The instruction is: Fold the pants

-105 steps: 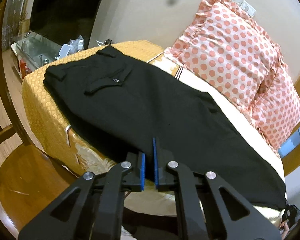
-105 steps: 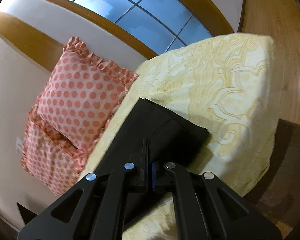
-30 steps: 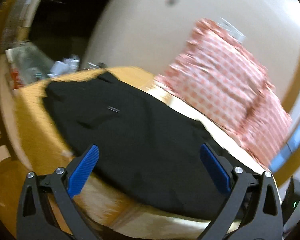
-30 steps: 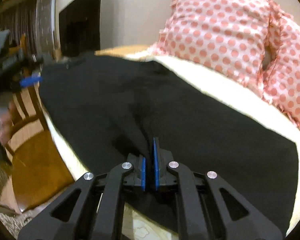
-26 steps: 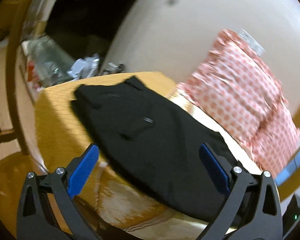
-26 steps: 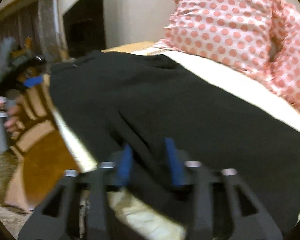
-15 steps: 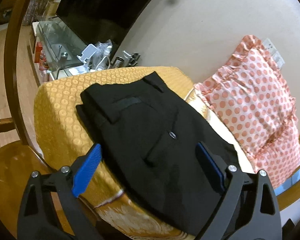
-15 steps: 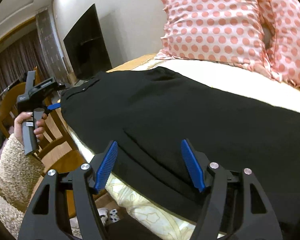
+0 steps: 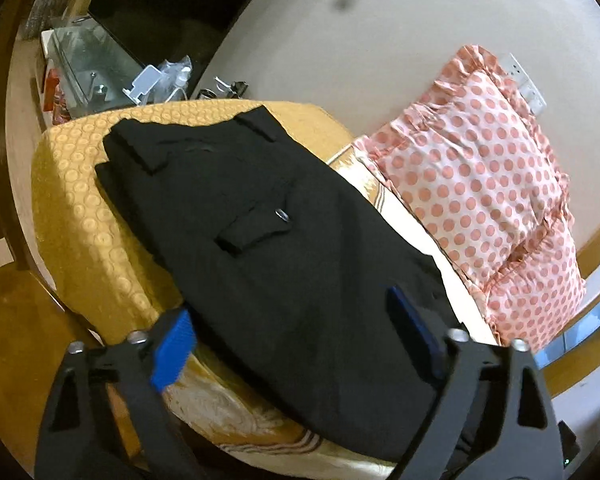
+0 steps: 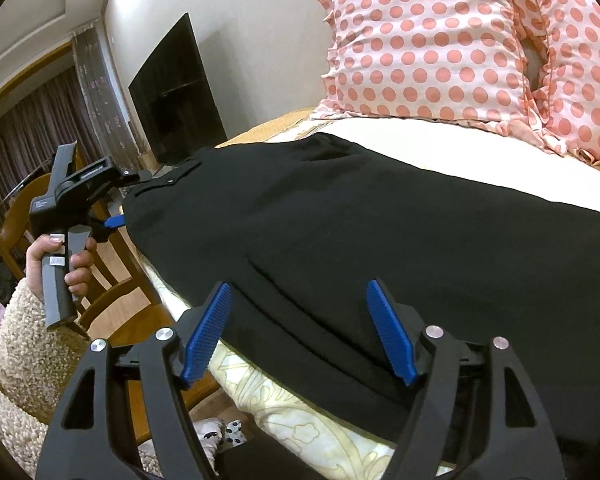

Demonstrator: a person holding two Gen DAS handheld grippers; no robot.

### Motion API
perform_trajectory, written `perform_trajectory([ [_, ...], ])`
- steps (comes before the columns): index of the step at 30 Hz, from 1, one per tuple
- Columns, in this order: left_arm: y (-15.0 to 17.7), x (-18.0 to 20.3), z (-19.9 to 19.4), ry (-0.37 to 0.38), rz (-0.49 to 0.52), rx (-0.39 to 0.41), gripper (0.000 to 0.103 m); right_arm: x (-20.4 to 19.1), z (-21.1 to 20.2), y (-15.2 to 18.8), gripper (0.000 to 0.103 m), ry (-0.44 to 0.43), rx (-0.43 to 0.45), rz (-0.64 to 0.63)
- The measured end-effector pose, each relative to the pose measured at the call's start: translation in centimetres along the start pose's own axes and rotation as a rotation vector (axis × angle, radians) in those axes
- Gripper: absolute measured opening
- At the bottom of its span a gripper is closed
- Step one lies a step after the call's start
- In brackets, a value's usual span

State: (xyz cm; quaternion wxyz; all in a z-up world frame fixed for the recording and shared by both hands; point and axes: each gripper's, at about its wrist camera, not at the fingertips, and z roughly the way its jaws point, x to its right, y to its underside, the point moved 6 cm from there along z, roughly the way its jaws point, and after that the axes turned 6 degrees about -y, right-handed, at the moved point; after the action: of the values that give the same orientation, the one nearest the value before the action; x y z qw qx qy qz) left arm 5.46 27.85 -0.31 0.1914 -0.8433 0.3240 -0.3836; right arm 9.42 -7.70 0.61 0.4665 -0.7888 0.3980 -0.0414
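Black pants (image 9: 284, 248) lie flat on the yellow bed, folded lengthwise, waistband at the far left and a buttoned back pocket (image 9: 256, 228) on top. My left gripper (image 9: 296, 332) is open and empty, held over the near edge of the pants below the pocket. My right gripper (image 10: 298, 328) is open and empty over the near edge of the pants (image 10: 360, 232) further along the leg. The left gripper also shows in the right wrist view (image 10: 114, 222), beside the waistband.
Two pink polka-dot pillows (image 9: 480, 184) lean on the wall behind the pants. A wooden chair (image 10: 112, 272) stands close to the bed's near side. A dark TV (image 10: 176, 96) and a glass stand with clutter (image 9: 100, 64) are past the bed's end.
Both grippers let go of the pants and opened. The pants now lie folded in half lengthwise. My left gripper moved toward the waistband end; my right pulled back from the cloth.
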Motion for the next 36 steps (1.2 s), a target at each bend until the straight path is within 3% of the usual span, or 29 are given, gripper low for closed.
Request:
perform_trajectory([
  [4,-1.4,-1.9,0.7,0.030,-0.126,-0.030,0.061,0.1,-0.5,0.1,0.072,0.009,0.013,-0.010],
  [8,-2.2,-3.0,1.2,0.042,-0.204,-0.033,0.051,0.8,-1.4,-0.1,0.072,0.017,0.042,0.014],
  [10,-2.3,-3.5,1.8,-0.009,-0.205,-0.040,0.023,1.1,-2.0,-0.1,0.072,0.021,0.056,0.026],
  [11,-2.3,-3.3,1.9,-0.014,-0.196,-0.040,0.022,1.3,-2.4,0.0,0.072,0.027,0.066,0.032],
  [12,-2.4,-3.1,1.8,-0.027,-0.173,-0.032,0.018,1.5,-2.8,0.1,0.072,0.032,0.073,0.036],
  [16,-3.1,2.2,-0.4,-0.148,0.083,0.066,0.015,3.0,-5.4,0.6,0.075,0.073,0.125,0.064],
  [21,-2.8,13.4,-3.2,-0.136,0.376,0.158,0.015,6.8,-9.7,1.7,0.076,0.147,0.204,0.156],
  [24,1.1,22.4,-4.5,-0.074,0.625,0.207,0.015,9.7,-12.8,2.7,0.076,0.212,0.259,0.236],
  [27,9.7,31.4,-5.6,0.081,0.914,0.216,0.015,12.0,-15.7,3.9,0.076,0.272,0.310,0.313],
  [29,15.6,34.3,-5.9,0.188,1.050,0.167,0.015,13.2,-17.7,4.7,0.077,0.315,0.341,0.350],
  [31,22.8,35.7,-5.4,0.273,1.219,0.085,0.015,14.1,-19.3,5.5,0.077,0.358,0.363,0.371],
  [33,29.4,34.9,-3.5,0.275,1.370,-0.018,0.015,15.0,-20.8,6.4,0.077,0.398,0.382,0.397],
  [36,32.6,33.0,-1.3,0.252,1.414,-0.105,0.016,16.5,-22.1,7.4,0.077,0.436,0.388,0.434],
])
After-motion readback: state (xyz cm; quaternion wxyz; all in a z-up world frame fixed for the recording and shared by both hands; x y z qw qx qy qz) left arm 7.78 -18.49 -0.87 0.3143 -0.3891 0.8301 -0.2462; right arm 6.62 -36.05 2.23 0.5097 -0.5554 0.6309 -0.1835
